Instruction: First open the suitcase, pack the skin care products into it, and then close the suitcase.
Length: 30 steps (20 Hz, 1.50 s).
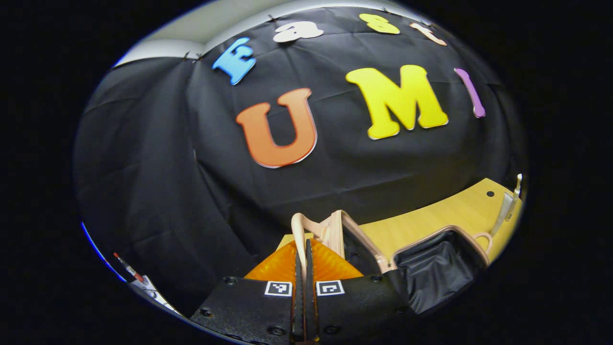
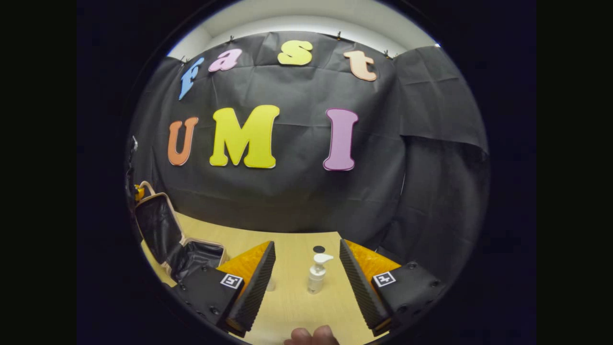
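Note:
The small suitcase point(image 1: 433, 270) lies open on the yellow table, beige-trimmed with black lining. Its lid point(image 1: 342, 235) stands upright. My left gripper point(image 1: 303, 251) is shut on the lid's beige handle point(image 1: 298, 227), which runs down between the two fingers. In the right gripper view the open suitcase point(image 2: 196, 256) sits at the far left with its lid point(image 2: 155, 225) raised. A white pump bottle point(image 2: 316, 274) stands on the table ahead of my right gripper point(image 2: 307, 282), which is open and apart from it. The same bottle point(image 1: 508, 207) shows at the left gripper view's right edge.
A small clear item point(image 2: 271, 285) stands on the table beside one right finger. A dark round hole point(image 2: 319, 249) marks the tabletop point(image 2: 292, 306) behind the bottle. A person's fingertips point(image 2: 311, 336) show at the bottom edge. Black cloth closes off the back.

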Motion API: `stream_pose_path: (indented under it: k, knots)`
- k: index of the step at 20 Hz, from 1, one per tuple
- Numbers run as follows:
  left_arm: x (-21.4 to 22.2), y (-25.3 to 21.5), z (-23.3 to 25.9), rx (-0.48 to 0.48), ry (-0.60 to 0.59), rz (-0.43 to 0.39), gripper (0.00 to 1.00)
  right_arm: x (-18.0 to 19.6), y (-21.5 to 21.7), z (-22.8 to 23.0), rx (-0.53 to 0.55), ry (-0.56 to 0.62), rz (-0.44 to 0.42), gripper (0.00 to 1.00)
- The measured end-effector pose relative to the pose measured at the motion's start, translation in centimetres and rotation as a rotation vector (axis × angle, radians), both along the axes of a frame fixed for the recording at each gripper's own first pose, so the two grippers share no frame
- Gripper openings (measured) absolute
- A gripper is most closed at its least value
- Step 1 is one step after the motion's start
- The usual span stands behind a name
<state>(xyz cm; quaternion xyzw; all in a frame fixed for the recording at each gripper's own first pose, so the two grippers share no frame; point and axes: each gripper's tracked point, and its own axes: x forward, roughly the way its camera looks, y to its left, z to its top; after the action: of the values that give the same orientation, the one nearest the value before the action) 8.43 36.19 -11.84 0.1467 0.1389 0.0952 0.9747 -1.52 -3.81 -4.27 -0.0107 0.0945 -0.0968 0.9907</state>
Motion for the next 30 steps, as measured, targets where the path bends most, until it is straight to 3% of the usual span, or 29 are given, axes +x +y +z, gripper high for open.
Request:
stream_pose_path:
  k: [2,5,8,10,11,13,14,16,17,20,26,30]
  knots:
    - [0.1,4.3,-5.1,-0.035,0.056,0.026,0.05,-0.2,1.8,0.3,-0.049,0.005,0.009,0.8]
    - [0.4,8.5,-13.5,-0.232,0.168,0.106,0.04,-0.8,3.1,-0.1,-0.114,0.033,0.009,0.8]
    - [1.0,9.2,-18.8,-0.38,0.261,0.144,0.05,-1.3,3.8,-0.4,-0.189,0.067,0.021,0.79]
    - [1.2,9.0,-20.5,-0.425,0.283,0.149,0.1,-1.3,4.2,-1.0,-0.195,0.092,0.024,0.79]
    - [1.5,9.7,-20.5,-0.436,0.268,0.156,0.06,-1.1,4.5,-1.2,-0.189,0.1,0.03,0.78]
    - [1.2,10.8,-20.9,-0.401,0.295,0.19,0.14,-0.6,5.2,-1.2,-0.179,0.1,0.046,0.8]
    - [1.0,11.7,-20.8,-0.351,0.303,0.221,0.1,-0.4,5.6,-0.9,-0.174,0.091,0.054,0.79]
    - [0.5,12.0,-20.0,-0.291,0.321,0.242,0.47,0.0,5.8,-0.7,-0.163,0.079,0.066,0.8]
    - [0.4,11.3,-18.8,-0.288,0.304,0.235,0.5,0.1,5.6,-0.9,-0.152,0.075,0.07,0.8]
    - [-0.1,8.7,-13.4,-0.281,0.209,0.211,1.0,0.2,5.0,-1.2,-0.106,0.06,0.083,0.8]
    - [-3.0,-4.4,-1.0,-0.291,0.02,0.114,1.0,0.4,1.3,-1.2,-0.031,0.015,0.108,0.79]
    - [-3.4,-16.1,3.5,-0.312,-0.069,0.037,1.0,-0.1,-2.1,-2.2,-0.012,0.014,0.132,0.8]
